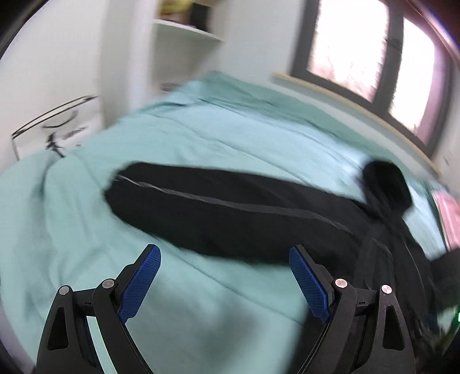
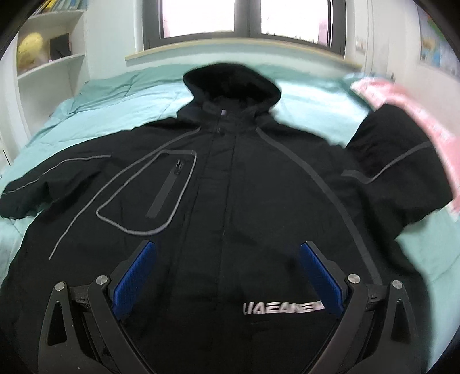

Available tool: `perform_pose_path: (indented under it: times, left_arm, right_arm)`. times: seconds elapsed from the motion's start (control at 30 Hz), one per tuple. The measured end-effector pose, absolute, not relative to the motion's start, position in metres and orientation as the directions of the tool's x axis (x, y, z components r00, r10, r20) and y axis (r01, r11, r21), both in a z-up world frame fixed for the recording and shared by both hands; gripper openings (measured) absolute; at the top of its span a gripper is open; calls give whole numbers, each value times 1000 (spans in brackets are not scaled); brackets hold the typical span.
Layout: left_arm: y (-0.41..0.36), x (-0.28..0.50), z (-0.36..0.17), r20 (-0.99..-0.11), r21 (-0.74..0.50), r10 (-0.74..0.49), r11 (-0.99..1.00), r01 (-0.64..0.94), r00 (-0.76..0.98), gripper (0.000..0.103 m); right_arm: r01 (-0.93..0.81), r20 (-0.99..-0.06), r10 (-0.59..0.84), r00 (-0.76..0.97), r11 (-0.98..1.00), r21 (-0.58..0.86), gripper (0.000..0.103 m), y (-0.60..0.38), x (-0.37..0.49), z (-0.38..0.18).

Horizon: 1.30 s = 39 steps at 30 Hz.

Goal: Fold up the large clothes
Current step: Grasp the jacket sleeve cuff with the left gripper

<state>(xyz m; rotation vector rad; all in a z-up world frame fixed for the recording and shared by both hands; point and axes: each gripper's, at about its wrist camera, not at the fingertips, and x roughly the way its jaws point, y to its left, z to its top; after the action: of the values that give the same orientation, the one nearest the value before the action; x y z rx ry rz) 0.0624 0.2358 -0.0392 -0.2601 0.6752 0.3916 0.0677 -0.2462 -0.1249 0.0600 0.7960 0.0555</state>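
Observation:
A large black hooded jacket [image 2: 230,187] with grey piping and a white logo lies face up and spread out on a mint-green bed [image 2: 115,95]. Its hood [image 2: 233,83] points toward the window. The right sleeve [image 2: 402,167] bends up toward a pink item. My right gripper [image 2: 227,253] is open and empty, above the jacket's lower front. In the left wrist view the jacket's left sleeve [image 1: 230,213] stretches across the bed [image 1: 201,129]. My left gripper [image 1: 224,256] is open and empty, over the bedding just short of that sleeve.
A pink cloth [image 2: 408,103] lies on the bed at the right by the sleeve. White shelves [image 2: 49,66] stand at the left. A window [image 2: 244,17] and sill run behind the bed. A white board with black marks [image 1: 57,129] leans on the wall.

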Motion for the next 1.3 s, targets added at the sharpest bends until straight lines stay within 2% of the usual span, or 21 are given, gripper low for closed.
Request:
perform_pose_path:
  times: [0.13,0.2,0.37,0.47,0.57,0.6,0.67,0.7,0.73,0.9,0.97,1.03,1.1,1.17,1.3]
  left_arm:
    - [326,83,-82,-687,-312,197,790,-528,699,91]
    - [356,83,-94,-694,-367,200,729,-579,692,91]
    - [397,103,-125,-711,-404,194,674,-619,676,91]
    - [412,119,-146,-758,-391,187,636,-666,624,90]
    - [420,130,-159,-759,-393,185,634,-666,624,84]
    - [422,135,-161,-753,-390,190,644,-659,630,81]
    - [424,143,-162,-746,-380,198,658,-650,636,49]
    - [424,146,-160,-734,-390,186,671,-630,653,26]
    - [421,146,-153,-716,-392,193,684,-615,671,22]
    - [393,134,-108,-583,-354,252,776,-521,772,19]
    - [395,144,-108,-614,-309,269,783,-540,742,19]
    - [405,162,-125,-701,-247,282,767,-593,656,19]
    - [415,168,-147,-762,-235,254,749,-620,596,19]
    - [408,164,-142,-740,-216,274,768,-603,614,19]
    - [369,155,-96,-644,-212,256,846,-490,721,19]
  right_arm:
    - [-5,-741,79,667,995,102,101,-253,72,-148]
    - [5,-745,85,662,993,118,101,-256,73,-156]
    - [4,-737,78,671,994,108,101,-255,71,-160]
    - [3,-737,77,672,994,107,101,-255,71,-161]
    - [3,-738,88,669,993,121,102,-256,72,-163]
    - [3,-740,89,667,992,123,102,-256,73,-164]
    - [3,-744,91,662,992,124,103,-256,74,-165]
    - [2,-745,93,661,992,125,103,-256,74,-166]
    - [2,-746,94,659,992,127,103,-256,75,-166]
    - [1,-747,97,658,991,131,103,-256,76,-168]
    - [1,-748,99,657,991,132,103,-256,76,-169]
    - [1,-748,101,656,991,134,103,-256,76,-169]
    - [1,-747,104,656,990,139,103,-256,76,-169]
    - [0,-748,108,655,990,143,103,-256,77,-170]
    - [0,-747,111,655,989,147,103,-257,77,-171]
